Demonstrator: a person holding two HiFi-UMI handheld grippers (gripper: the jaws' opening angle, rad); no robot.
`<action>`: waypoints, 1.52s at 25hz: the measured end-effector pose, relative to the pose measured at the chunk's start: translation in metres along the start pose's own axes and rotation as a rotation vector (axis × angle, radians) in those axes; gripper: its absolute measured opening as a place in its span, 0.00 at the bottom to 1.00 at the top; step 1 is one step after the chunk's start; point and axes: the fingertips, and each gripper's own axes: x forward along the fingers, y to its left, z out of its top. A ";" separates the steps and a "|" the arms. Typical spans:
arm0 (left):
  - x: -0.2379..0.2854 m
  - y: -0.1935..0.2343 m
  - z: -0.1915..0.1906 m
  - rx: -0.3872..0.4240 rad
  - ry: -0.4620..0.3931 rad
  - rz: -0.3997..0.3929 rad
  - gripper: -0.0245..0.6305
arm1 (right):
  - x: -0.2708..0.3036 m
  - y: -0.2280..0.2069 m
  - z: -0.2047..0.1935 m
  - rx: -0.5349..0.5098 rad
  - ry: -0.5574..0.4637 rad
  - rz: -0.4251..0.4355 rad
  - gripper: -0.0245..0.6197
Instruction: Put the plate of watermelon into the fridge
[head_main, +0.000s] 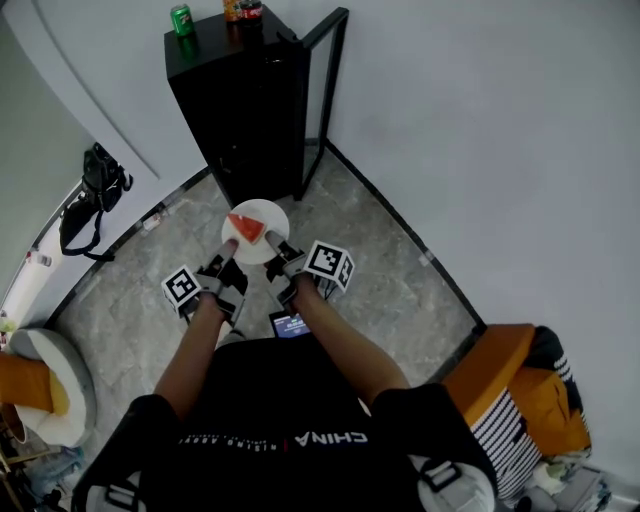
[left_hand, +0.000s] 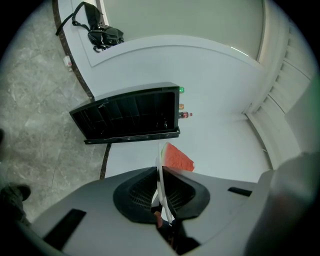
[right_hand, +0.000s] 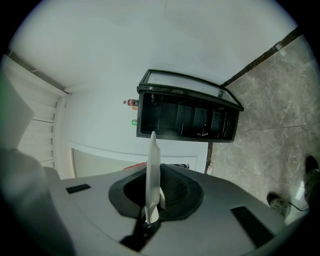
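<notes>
A white plate (head_main: 268, 218) carrying a red watermelon wedge (head_main: 245, 228) is held level between both grippers, a short way in front of the black fridge (head_main: 235, 110), whose glass door (head_main: 325, 95) stands open to the right. My left gripper (head_main: 229, 250) is shut on the plate's near-left rim, and my right gripper (head_main: 273, 245) is shut on its near-right rim. In the left gripper view the plate (left_hand: 160, 172) shows edge-on between the jaws, with the watermelon (left_hand: 178, 158) beyond and the open fridge (left_hand: 130, 116) ahead. The right gripper view shows the plate (right_hand: 151, 172) edge-on and the fridge (right_hand: 187, 117).
A green can (head_main: 181, 19) and two more cans (head_main: 243, 9) stand on top of the fridge. A black bag (head_main: 95, 190) lies by the left wall. An orange chair (head_main: 510, 385) is at the lower right, a white round seat (head_main: 50, 385) at the lower left.
</notes>
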 end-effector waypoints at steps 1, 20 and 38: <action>0.003 0.000 -0.001 0.004 -0.003 0.005 0.09 | 0.000 -0.001 0.003 0.002 0.008 0.001 0.08; 0.082 0.023 0.095 0.012 0.093 -0.012 0.09 | 0.111 -0.022 0.049 0.023 -0.027 -0.046 0.08; 0.145 0.038 0.211 -0.007 0.194 -0.021 0.09 | 0.233 -0.017 0.082 0.020 -0.092 -0.078 0.08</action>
